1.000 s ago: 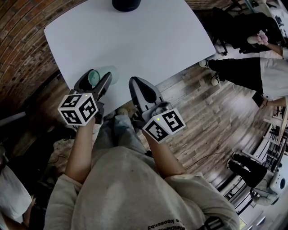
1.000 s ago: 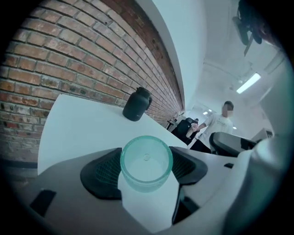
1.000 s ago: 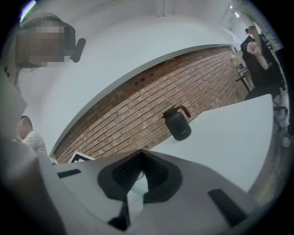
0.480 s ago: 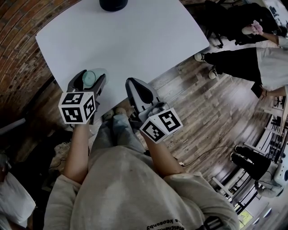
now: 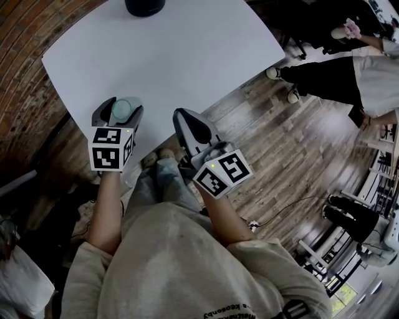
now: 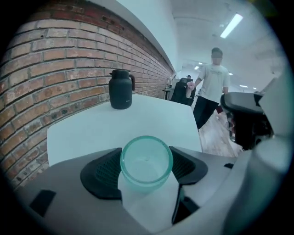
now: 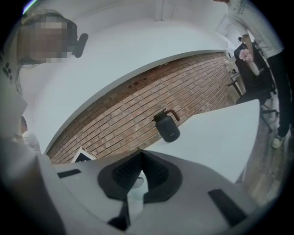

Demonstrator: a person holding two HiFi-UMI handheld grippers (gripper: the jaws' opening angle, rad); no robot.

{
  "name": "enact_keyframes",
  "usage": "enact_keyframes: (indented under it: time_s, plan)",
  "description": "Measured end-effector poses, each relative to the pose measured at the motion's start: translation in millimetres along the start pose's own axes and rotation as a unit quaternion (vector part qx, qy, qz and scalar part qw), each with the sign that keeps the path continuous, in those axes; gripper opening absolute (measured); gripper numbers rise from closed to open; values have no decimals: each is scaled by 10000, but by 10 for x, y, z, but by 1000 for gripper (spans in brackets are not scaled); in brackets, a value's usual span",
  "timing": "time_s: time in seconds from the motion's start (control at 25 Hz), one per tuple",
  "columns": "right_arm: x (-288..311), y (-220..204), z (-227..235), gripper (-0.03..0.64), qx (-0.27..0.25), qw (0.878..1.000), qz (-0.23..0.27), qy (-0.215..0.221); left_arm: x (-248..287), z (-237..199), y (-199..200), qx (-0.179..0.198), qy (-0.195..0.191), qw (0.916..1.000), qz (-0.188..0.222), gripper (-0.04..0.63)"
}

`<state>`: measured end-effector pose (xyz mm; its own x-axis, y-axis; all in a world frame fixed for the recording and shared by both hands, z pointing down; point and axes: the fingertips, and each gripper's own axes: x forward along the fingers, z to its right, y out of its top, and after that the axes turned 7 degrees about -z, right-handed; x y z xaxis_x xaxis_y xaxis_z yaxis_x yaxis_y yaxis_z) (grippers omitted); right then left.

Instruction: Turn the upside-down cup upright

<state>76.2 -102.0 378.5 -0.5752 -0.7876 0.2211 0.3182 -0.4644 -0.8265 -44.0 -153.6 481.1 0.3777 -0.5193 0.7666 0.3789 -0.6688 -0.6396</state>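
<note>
Probably light, slick plastic cup point(image 6: 146, 161) (crushable), clamped across side wall by left gripper point(image 5: 120, 110); right gripper point(image 7: 139, 170) closed, empty.

Cup point(image 6: 146, 160) sits between the left gripper's point(image 5: 122, 108) fingers point(image 6: 103, 172) at the table's point(image 5: 199, 56) near-left corner. The right gripper point(image 5: 181, 114) is just to its right, and the jug point(image 5: 144, 5) is way back at the far edge.
</note>
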Motion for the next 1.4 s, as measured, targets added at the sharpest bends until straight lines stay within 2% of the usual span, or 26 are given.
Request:
enact_keyframes:
  time_s: [0.56, 1.08, 1.28, 1.4]
  plan:
    - [10, 24, 99, 6, 42, 10000, 10, -78, 127, 30, 19, 418, 89, 9989, -186, 321]
    - [60, -38, 77, 6, 36, 10000, -57, -58, 54, 28, 82, 427, 57, 9990, 153, 322]
    - [99, -100, 8, 6, 0, 9999, -100, -16, -102, 26, 173, 472, -2, 9979, 445, 322]
    - [125, -117, -49, 6, -31, 9999, -117, 13, -243, 40, 231, 328, -117, 9970, 691, 322]
